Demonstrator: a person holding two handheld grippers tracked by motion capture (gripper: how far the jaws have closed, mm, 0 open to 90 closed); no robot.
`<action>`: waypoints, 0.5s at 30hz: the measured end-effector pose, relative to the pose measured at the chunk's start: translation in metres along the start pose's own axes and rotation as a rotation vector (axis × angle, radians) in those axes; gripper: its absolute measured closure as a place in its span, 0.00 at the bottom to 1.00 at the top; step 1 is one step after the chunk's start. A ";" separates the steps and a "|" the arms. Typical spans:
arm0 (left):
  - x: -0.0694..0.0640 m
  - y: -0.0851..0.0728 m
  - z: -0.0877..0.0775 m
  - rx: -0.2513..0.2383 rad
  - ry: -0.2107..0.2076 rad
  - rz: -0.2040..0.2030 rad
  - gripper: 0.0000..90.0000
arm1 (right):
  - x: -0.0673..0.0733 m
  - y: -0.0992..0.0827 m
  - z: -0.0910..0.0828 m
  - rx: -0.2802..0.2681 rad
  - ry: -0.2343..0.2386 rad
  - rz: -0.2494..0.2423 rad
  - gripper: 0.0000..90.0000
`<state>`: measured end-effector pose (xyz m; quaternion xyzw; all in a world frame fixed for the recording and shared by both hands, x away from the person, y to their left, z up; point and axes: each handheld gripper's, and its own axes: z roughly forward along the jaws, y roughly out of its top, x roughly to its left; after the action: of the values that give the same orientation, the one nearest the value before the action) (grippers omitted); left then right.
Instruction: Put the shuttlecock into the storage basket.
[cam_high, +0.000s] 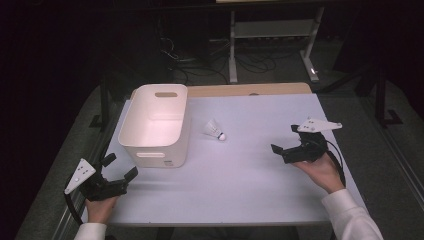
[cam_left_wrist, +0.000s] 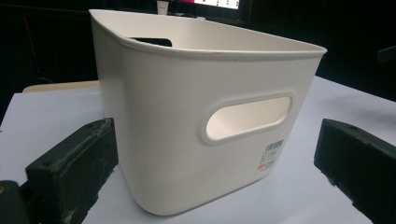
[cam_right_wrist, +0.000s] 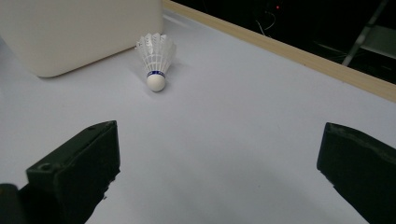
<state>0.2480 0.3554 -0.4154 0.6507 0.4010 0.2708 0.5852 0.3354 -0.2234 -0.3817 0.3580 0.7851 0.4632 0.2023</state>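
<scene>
- White feathered shuttlecock (cam_high: 215, 130) with a round cork tip and a blue band lies on its side on the pale grey desk (cam_high: 240, 175), just right of the bin, cork tip pointing toward the person's side.
- White plastic bin (cam_high: 156, 125), open top, oval handle cutouts, stands upright on the left half of the desk; small label sticker low on its near wall.
- Right gripper (cam_high: 287, 142), black, in the person's right hand (cam_high: 322, 172), sits low over the desk's right side, aimed at the shuttlecock, well apart from it; fingers spread wide, nothing between them.
- Left gripper (cam_high: 120, 167) in the left hand (cam_high: 100, 207) at the near-left desk edge, aimed at the bin's near wall, near but not touching; fingers spread wide, empty.
- In the right gripper view the shuttlecock (cam_right_wrist: 155, 60) lies ahead of the fingers, beside the bin's corner (cam_right_wrist: 79, 32).
</scene>
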 end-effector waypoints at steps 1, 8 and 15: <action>0.000 0.000 0.000 0.000 0.000 0.000 0.00 | 0.000 0.000 0.000 0.000 0.000 0.000 0.00; 0.000 0.000 0.000 0.002 -0.001 0.002 0.00 | 0.002 0.008 0.010 0.015 0.017 -0.009 0.00; 0.000 0.000 -0.001 0.004 -0.001 0.004 0.00 | 0.005 0.013 0.018 0.025 0.028 -0.012 0.00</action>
<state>0.2476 0.3561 -0.4150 0.6529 0.4002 0.2709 0.5833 0.3480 -0.2053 -0.3793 0.3494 0.7958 0.4570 0.1892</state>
